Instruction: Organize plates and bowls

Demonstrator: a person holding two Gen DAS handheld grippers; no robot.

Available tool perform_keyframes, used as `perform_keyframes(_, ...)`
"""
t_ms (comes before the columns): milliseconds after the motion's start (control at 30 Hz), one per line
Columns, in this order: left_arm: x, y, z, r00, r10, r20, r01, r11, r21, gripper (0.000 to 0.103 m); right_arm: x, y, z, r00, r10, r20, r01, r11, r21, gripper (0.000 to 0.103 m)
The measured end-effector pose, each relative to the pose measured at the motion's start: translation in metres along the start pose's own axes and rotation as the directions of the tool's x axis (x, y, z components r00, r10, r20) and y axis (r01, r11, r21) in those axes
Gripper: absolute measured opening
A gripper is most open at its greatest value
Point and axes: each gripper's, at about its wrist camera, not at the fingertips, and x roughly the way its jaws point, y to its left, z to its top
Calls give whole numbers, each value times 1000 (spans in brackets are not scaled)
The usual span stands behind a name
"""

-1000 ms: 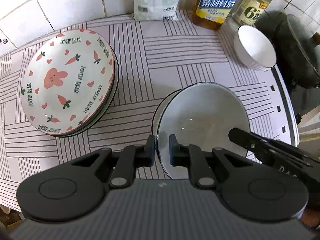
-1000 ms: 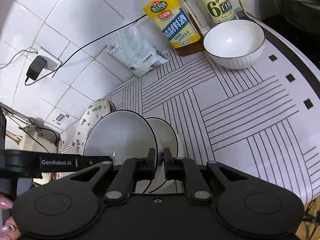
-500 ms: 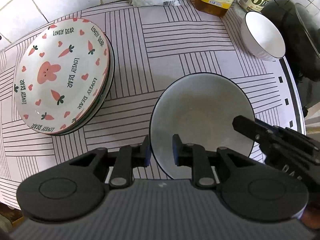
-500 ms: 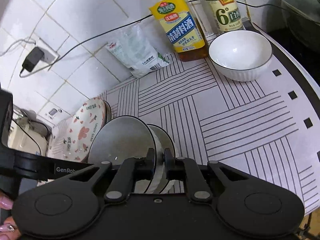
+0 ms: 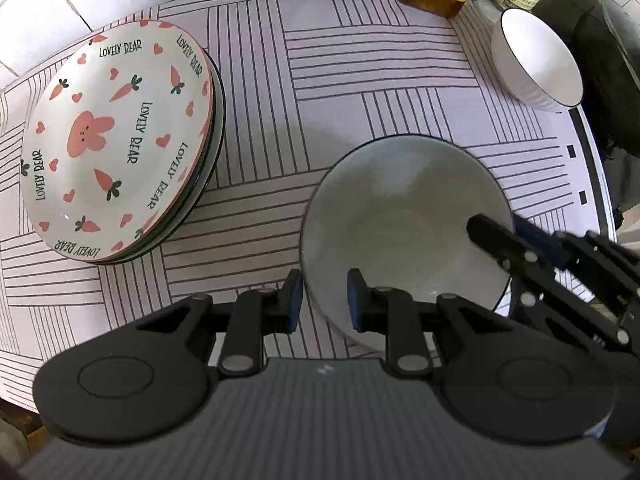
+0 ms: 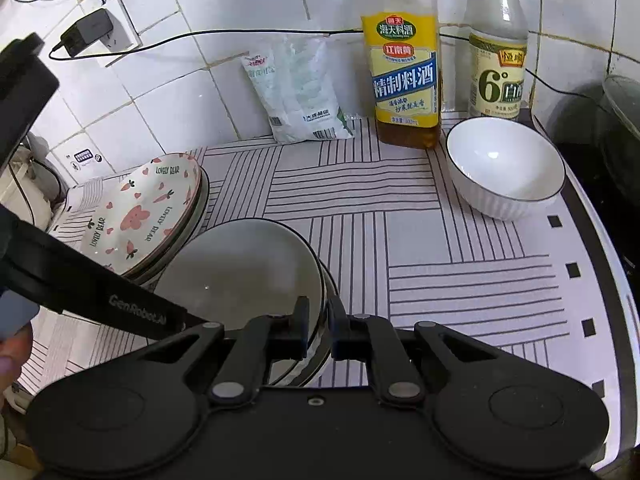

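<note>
Revealing nested bowls (image 6: 320,300) underneath

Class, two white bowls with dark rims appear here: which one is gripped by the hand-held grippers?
The large shallow bowl at the front, with the left hand-held gripper and right hand-held gripper on its rim. The small ribbed bowl stands untouched beside the bottles.

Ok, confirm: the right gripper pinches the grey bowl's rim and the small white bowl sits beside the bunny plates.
Not beside the bunny plates: the right wrist view shows the small white bowl beside the bottles. The right gripper does pinch the grey bowl by its rim.
</note>
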Motion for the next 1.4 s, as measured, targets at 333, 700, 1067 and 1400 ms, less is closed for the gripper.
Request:
perform_keyframes(333, -41, -16, 1, 999, -45, 11, 44, 999, 30, 40, -28, -13, 0, 994, 13, 105, -10, 999, -33, 43)
perform_keyframes(700, -78, -52, 32, 984, -121, 132, 111, 991, 81, 42, -66, -75, -1, 978, -120, 168, 123, 992, -9, 64)
perform_keyframes(1067, -46, -104, 82, 975, -173, 140, 146, 972, 185, 52, -32, -121, -13, 972, -73, 222, 86, 995, -53, 92)
perform_keyframes(1400, 15, -135, 127, 973, -189, 129, 162, 967, 199, 72, 33, -129, 7, 963, -147, 225, 164, 985, -59, 92)
